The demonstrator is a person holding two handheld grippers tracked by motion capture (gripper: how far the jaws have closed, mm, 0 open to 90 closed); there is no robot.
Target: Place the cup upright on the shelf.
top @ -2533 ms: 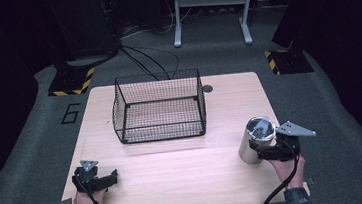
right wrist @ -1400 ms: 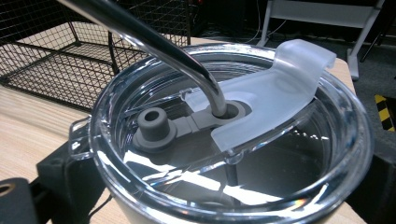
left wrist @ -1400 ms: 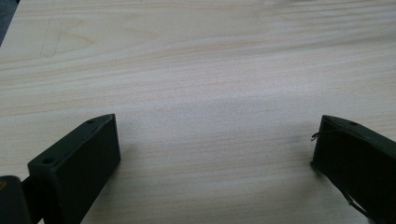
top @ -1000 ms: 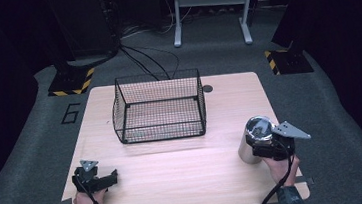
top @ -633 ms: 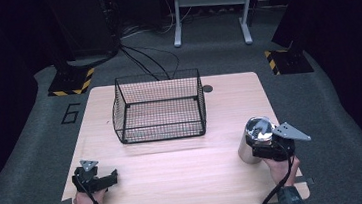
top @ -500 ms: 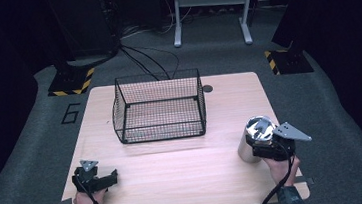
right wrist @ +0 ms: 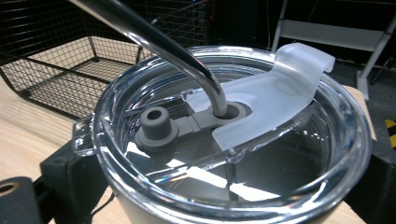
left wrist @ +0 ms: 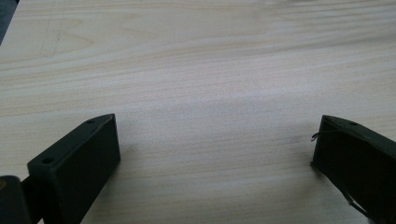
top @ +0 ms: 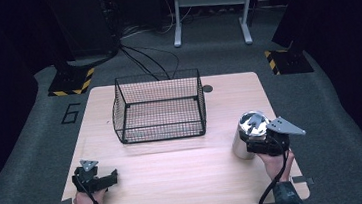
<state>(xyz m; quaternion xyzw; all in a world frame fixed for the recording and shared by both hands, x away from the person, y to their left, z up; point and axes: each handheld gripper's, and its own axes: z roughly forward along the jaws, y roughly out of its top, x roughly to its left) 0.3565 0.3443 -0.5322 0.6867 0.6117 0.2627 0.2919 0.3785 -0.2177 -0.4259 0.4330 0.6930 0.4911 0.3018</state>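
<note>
At the near left corner of the pale wooden table [top: 186, 177] the left gripper [top: 107, 180] rests low on the boards, its jaws spread wide with bare wood between them and nothing in its hold; it lies well apart from everything else and looks best left where it is. Further right and toward the far side stands the black wire-mesh basket [top: 160, 111], open at the top with nothing lying inside it, its near wall facing the grippers. At the near right, the right gripper [top: 251, 143] has closed its jaws around the upper body of the steel tumbler with a clear plastic lid and bent metal straw [top: 246, 135]; in the right gripper view the lid [right wrist: 233, 140] sits just above the black jaws, which press on either side of the wall below the rim. The tumbler appears upright, with its base on the table or barely off it; I cannot tell which.

The likely step is carrying the tumbler to the basket; doing it well means gripping firmly, since the smooth steel may slip; lifting straight up to clear the basket's rim before moving left and far; keeping it vertical so the straw [right wrist: 154, 42] does not snag the mesh; lowering it fully to the basket floor before letting go.
</note>
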